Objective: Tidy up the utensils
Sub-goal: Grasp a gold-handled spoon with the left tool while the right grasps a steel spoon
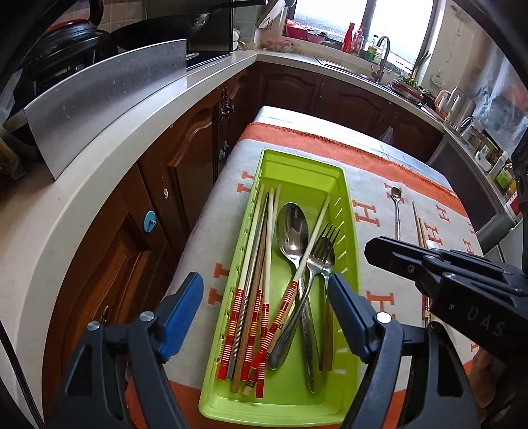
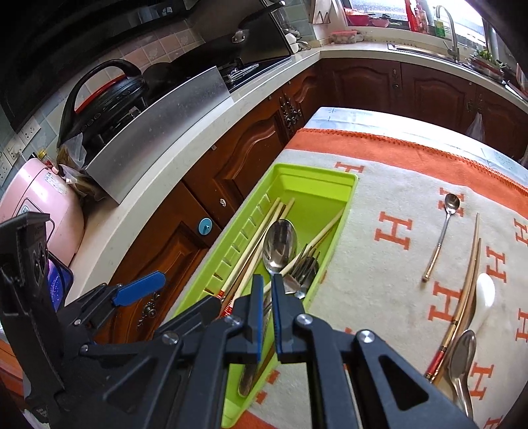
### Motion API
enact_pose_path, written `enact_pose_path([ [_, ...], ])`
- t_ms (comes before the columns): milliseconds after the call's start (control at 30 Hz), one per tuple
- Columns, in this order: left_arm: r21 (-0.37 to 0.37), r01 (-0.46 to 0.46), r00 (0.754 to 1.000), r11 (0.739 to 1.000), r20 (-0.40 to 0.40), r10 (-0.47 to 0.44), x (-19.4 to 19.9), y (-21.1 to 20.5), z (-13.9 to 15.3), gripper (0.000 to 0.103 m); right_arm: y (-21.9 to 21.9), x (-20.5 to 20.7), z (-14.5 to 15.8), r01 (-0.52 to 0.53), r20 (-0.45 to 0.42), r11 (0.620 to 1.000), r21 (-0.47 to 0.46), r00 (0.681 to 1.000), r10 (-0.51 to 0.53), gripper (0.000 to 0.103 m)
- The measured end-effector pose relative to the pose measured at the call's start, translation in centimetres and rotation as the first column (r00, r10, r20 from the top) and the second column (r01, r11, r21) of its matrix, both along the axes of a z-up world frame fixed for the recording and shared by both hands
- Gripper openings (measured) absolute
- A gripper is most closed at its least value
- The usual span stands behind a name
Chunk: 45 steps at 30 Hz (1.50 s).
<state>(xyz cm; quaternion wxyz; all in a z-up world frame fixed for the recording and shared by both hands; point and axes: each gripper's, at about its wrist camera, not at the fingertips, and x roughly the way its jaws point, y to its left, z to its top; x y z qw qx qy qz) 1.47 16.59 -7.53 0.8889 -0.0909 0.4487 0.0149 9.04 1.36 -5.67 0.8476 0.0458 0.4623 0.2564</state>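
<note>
My left tongs (image 1: pixel 265 297) gape wide, empty, over the green tray (image 1: pixel 351 204). My right tongs (image 2: pixel 268 285) are pinched, empty. The small spoon (image 2: pixel 442 231) near the cloth's far edge looks hard and slippery; I'd pinch its thin handle.

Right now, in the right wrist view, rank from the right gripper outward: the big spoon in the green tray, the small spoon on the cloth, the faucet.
1. Big spoon, in the green tray, just ahead of the right gripper.
2. Small spoon, on the cloth, right.
3. Faucet, far counter, top right.
</note>
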Motion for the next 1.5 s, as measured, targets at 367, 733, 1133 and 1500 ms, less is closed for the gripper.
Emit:
enact_pose_path([
  [367,0.062,0.049,0.999,0.997,0.011,-0.050,0.6,-2.7,1.2,0.076,-4.4,-0.5,-0.7,0.074,-0.012,0.997,0.037,0.997,-0.074,0.007],
  [733,0.144,0.151,0.987,0.978,0.031,-0.157,4.0,-9.2,3.4,0.076,-12.7,0.3,-1.7,0.209,-0.016,0.977,0.043,0.978,-0.209,0.007],
  [1133,0.172,0.276,0.961,0.946,-0.026,-0.276,12.0,-17.9,1.8,0.074,-22.4,2.9,-3.5,0.393,-0.032,0.917,0.071,0.919,-0.392,0.007],
  [1500,0.150,0.310,0.944,0.939,-0.168,-0.285,19.0,-22.8,-5.6,0.054,-25.5,4.2,-7.1,0.420,-0.104,0.901,0.107,0.906,-0.410,0.007],
])
